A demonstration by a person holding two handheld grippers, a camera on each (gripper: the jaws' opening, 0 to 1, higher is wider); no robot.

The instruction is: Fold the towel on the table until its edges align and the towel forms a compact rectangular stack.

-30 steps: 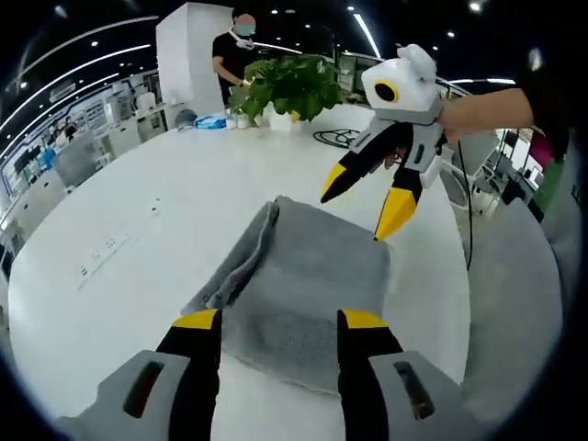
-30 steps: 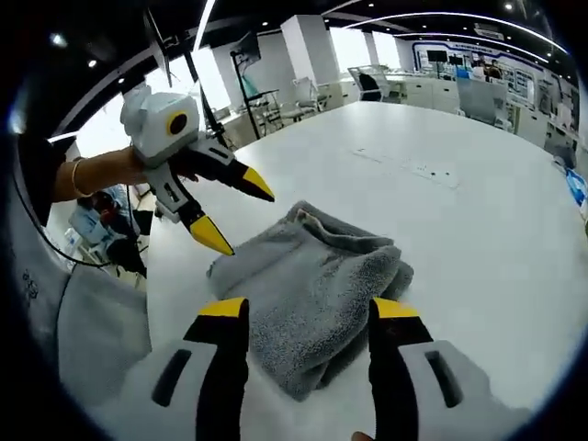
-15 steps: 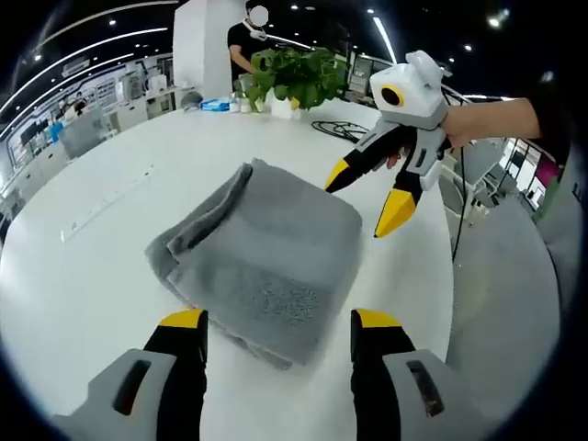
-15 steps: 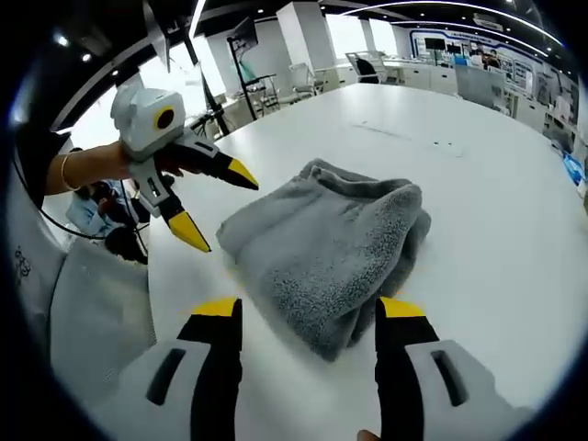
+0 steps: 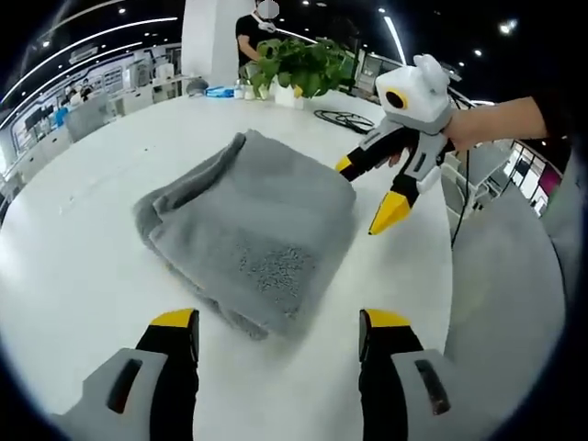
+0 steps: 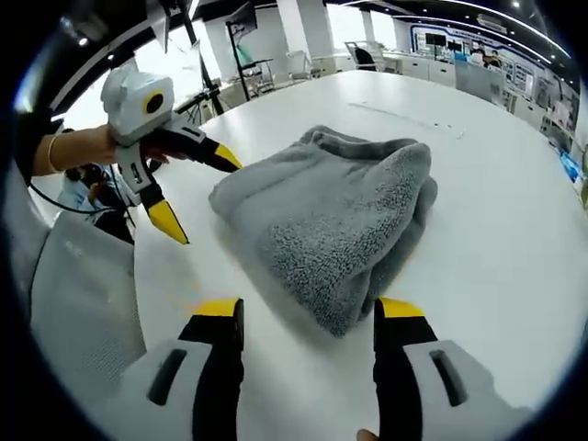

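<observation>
1. Jaws, left gripper [image 5: 276,322]: spread wide and empty, as seen at the bottom of the left gripper view. The towel's near corner lies just ahead, between the two tips.
2. Towel [image 5: 248,225]: grey, folded into a thick, loosely squared stack, resting on the white table [image 5: 83,276]. Its long axis is judged to run away from the left jaws toward the far left. The layered edges are seen on its left side and are not fully aligned.
3. Jaws, right gripper [image 5: 372,193]: parted, nothing held. One tip sits at or just beside the towel's far right corner; contact cannot be told.
4. Nearness: both grippers are judged about equally close, at opposite corners; the right gripper's tip is nearest the cloth.
5. Background: a potted plant [image 5: 303,66] far across the table.
</observation>
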